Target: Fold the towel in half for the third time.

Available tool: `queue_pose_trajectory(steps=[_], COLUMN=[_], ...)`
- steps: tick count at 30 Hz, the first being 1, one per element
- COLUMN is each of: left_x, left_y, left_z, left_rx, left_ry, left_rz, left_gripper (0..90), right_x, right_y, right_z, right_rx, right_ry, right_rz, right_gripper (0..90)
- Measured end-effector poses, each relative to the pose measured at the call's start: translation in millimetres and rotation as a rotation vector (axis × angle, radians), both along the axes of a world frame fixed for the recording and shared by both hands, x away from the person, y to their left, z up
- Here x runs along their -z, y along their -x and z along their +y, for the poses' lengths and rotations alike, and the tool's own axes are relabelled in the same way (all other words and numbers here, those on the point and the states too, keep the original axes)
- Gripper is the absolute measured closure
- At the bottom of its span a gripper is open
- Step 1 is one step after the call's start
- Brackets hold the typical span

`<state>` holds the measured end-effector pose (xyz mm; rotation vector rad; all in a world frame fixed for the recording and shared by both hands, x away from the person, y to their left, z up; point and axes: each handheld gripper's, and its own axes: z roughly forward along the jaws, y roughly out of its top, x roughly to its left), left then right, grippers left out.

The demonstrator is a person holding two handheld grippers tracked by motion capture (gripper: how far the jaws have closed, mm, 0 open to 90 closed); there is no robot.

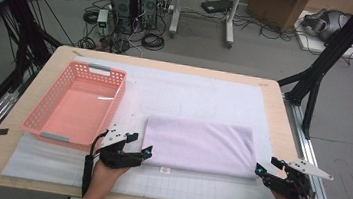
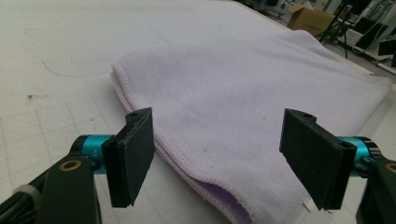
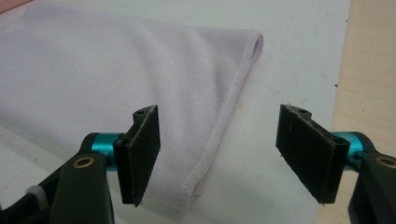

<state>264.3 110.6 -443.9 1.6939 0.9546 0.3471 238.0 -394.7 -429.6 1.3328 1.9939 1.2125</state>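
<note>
Left gripper, right gripper: jaws spread wide, nothing held, poised at near corners of folded lilac fleece towel lying mid-mat beside empty pink plastic basket. Probably pre-grasp for another fold. Next: lower, pinch both corner edges cleanly.

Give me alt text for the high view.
A folded lilac towel lies on a white mat, with an open left tool and right tool at its near corners. A pink basket sits left of the towel.
</note>
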Motion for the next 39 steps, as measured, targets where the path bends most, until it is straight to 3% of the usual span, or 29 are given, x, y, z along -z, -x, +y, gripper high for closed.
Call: queue_pose_trajectory(steps=[9, 15, 21, 26, 33, 35, 37, 39], left_x=[1.0, 6.5, 8.6, 9.5, 9.2, 9.1, 9.3, 9.6], left_y=[2.9, 1.2, -0.2, 1.6, 9.0, 9.9, 9.9, 9.6], left_z=[-6.5, -9.8, -10.5, -14.3, -19.0, -20.2, -20.3, -19.8], left_rx=[-0.006, -0.021, 0.004, 0.005, -0.005, 0.001, 0.006, 0.017], left_ry=[-0.022, -0.072, -0.081, -0.141, -0.199, -0.209, -0.194, -0.175], left_rz=[0.036, 0.122, 0.167, 0.200, 0.166, 0.161, 0.173, 0.186], left_gripper=[25.3, 33.1, 42.3, 46.3, 57.1, 63.1, 65.5, 75.2], right_x=[-1.1, -0.3, -0.2, -0.3, -1.4, -3.6, -4.3, -6.9], right_y=[0.8, -0.3, -1.4, -2.7, -9.0, -14.1, -16.9, -25.3], right_z=[1.9, 6.5, 8.1, 11.5, 25.7, 37.8, 42.4, 57.2], right_rx=[-0.019, -0.032, -0.039, -0.051, -0.091, -0.122, -0.134, -0.169], right_ry=[-0.003, -0.002, 0.001, 0.005, 0.007, 0.005, 0.008, 0.013], right_rz=[-0.004, 0.006, 0.000, 0.007, 0.006, 0.002, -0.005, -0.014], right_gripper=[29.6, 29.6, 29.6, 29.7, 29.6, 29.7, 29.7, 29.7])
